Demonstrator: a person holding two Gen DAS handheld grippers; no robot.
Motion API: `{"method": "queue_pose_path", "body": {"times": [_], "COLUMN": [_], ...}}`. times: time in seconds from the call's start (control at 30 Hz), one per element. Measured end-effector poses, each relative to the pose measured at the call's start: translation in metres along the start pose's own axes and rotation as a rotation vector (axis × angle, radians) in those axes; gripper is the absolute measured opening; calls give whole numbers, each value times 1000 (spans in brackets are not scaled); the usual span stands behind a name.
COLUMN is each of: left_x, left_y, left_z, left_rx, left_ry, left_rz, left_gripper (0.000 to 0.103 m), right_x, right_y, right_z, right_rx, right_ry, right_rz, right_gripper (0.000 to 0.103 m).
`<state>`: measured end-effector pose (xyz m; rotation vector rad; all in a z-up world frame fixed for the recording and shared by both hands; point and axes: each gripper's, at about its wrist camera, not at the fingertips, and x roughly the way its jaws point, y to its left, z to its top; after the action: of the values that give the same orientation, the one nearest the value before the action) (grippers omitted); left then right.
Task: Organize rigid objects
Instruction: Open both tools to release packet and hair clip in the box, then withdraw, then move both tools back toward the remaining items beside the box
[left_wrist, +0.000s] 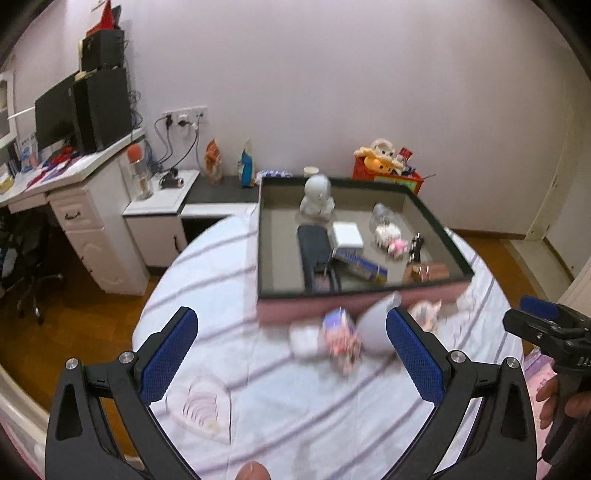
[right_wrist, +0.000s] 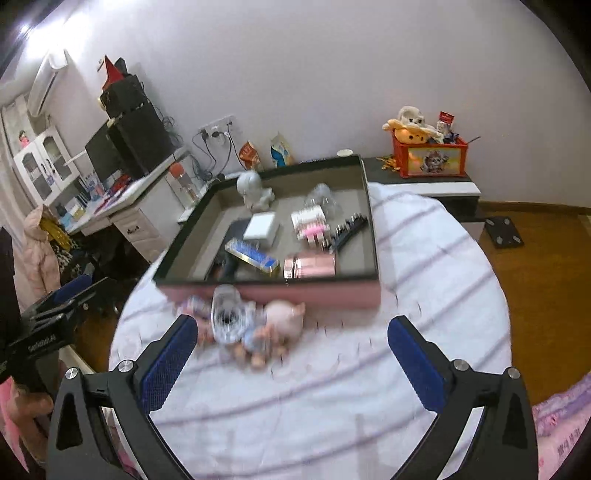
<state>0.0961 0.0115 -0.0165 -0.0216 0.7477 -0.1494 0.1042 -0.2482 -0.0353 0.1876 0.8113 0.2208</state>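
My shallow rectangular box (right_wrist: 371, 225), dark-rimmed with pink outer walls and a grey lining, sits on the white bedspread with thin purple stripes (left_wrist: 295, 406). Inside it stands a glossy white rounded figurine (left_wrist: 317, 199) at the far wall. In front of that lies a flat white square box (left_wrist: 347, 235), a dark blue pouch with a strap (left_wrist: 316, 254), a long blue-and-gold carton (left_wrist: 360, 264), a clear plastic bottle (left_wrist: 382, 216), a small pink-and-white pack (right_wrist: 309, 223), a black ridged clip (right_wrist: 349, 229) and a shiny rose-pink case (right_wrist: 310, 266).

Just outside the near pink wall a blurred cluster rests on the spread: a rounded pink pig toy (right_wrist: 284, 314), a clear glass-like jar (right_wrist: 227, 319) and a small printed carton (left_wrist: 338, 328).

My left gripper (left_wrist: 291, 347) is spread wide with nothing between its textured blue pads. My right gripper (right_wrist: 291, 350) is likewise spread wide and empty, both poised above the bedspread short of the cluster.

Against the wall, a red plastic crate (right_wrist: 430, 160) holds plush toys.
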Motion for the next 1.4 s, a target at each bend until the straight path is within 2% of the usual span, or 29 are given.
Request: {"method": "queue_pose_path", "body": {"times": [0.13,0.33,0.57,0.8,1.13,1.3,1.4], "left_x": [-3,-10,-18,-15,16,47,67], "left_y": [3,1,3,3,-5,-13,-15], "left_z": [-23,-44,-50,-52,-50,-46,-42], "left_rx": [-21,-13,-20,-20,7,3,-16], "left_ry": [42,69,73,80,99,123,135], "left_rz": [11,28,24,26,35,11,25], "left_gripper": [103,103,103,103,103,103,103], "right_x": [-6,-5,-5,-3,6,11,13], "right_y": [12,33,50,50,32,21,15], "right_z": [-22,-34,-36,-37,-38,-40,-41], "right_rx": [-32,-85,-127,-122,-72,-46,-35], "right_ry": [23,48,51,58,73,81,85], "right_rz": [-13,-5,4,-6,-20,-29,-34], "right_gripper": [103,103,103,103,103,103,103]}}
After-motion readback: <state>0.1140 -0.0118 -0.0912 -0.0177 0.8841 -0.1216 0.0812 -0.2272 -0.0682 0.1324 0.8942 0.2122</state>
